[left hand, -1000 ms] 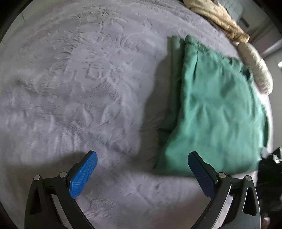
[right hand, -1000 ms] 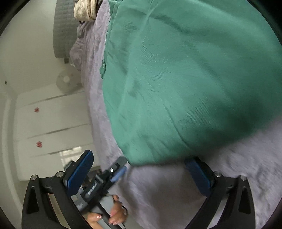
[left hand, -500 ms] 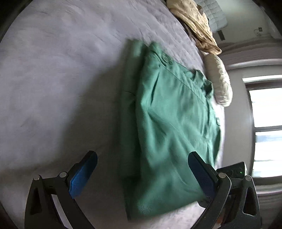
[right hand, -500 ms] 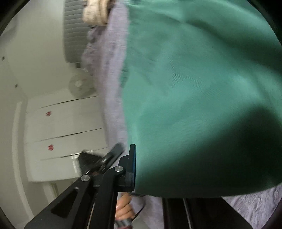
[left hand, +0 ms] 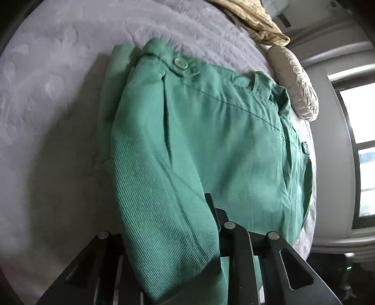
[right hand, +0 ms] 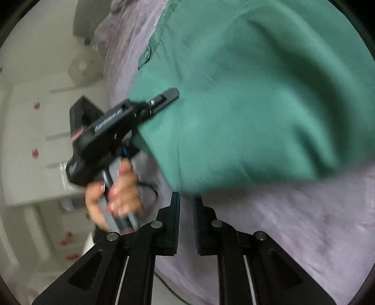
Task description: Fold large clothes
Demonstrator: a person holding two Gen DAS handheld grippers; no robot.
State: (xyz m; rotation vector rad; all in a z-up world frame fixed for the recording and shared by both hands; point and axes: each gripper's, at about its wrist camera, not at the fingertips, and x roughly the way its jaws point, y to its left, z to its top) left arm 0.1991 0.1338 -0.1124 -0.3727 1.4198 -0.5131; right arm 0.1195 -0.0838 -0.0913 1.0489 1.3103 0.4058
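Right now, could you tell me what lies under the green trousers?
A lilac bedspread shows all round the green trousers. Whatever lies directly beneath them is covered.

Bare bedspread left of trousers

The folded trousers lie on the bed; beyond the trousers, a pillow and probably a crumpled blanket.

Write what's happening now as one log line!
left gripper: jaws closing on green trousers | right gripper: jaws opening, empty | surface: bed
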